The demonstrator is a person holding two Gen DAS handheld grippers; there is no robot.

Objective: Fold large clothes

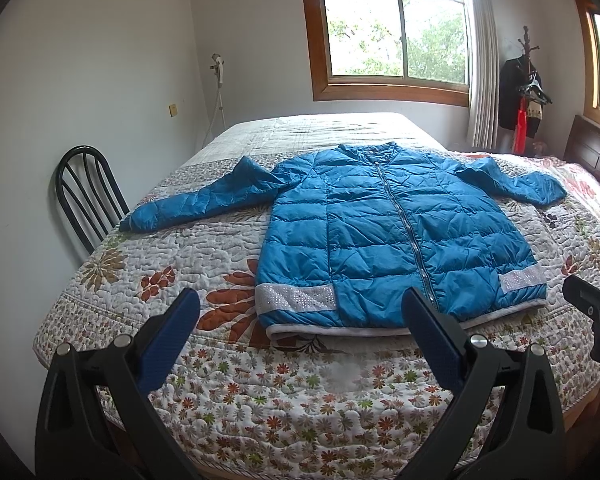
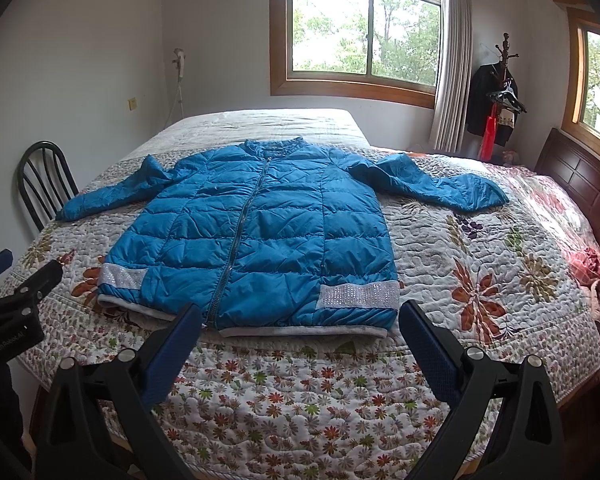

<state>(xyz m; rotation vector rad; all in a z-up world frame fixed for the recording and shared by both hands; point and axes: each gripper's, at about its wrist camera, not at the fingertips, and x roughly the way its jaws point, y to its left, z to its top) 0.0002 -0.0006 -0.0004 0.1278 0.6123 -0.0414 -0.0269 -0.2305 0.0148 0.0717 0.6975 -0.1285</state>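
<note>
- Jacket [image 1: 396, 236]: blue, quilted, lying flat and front-up on the bed [image 1: 260, 408], zipped shut, collar toward the window [image 1: 392, 32] and hem toward the cameras.
- Sleeves: both spread out to the sides of the jacket; the one on the chair [image 1: 84, 196] side runs long and slightly downward, the other bends away toward the headboard [image 2: 580, 176].
- Hem: a pale ribbed band runs along the bottom edge, with a silvery sequin strip [image 1: 296, 298] just above it at each front corner (the zipper divides the two).
- Quilt: floral, white ground with orange and green leaves, covering the bed under the jacket; the jacket sits near its front edge.
- Left gripper [image 1: 300, 308]: fingers spread wide, holding nothing, hanging short of the jacket's hem on the chair-side half; whether the blue pads [image 1: 172, 340] touch the quilt I cannot tell.
- Right gripper [image 2: 300, 320]: fingers likewise spread wide and empty, short of the hem on the headboard-side half, its pads [image 2: 428, 348] framing the sequined corner.
- Each gripper shows at the edge of the other's view, so they hang side by side in front of the jacket.
- Coat rack [image 2: 500, 80]: beyond the jacket, beside the curtain [image 2: 452, 56], with dark clothes hanging on it.
</note>
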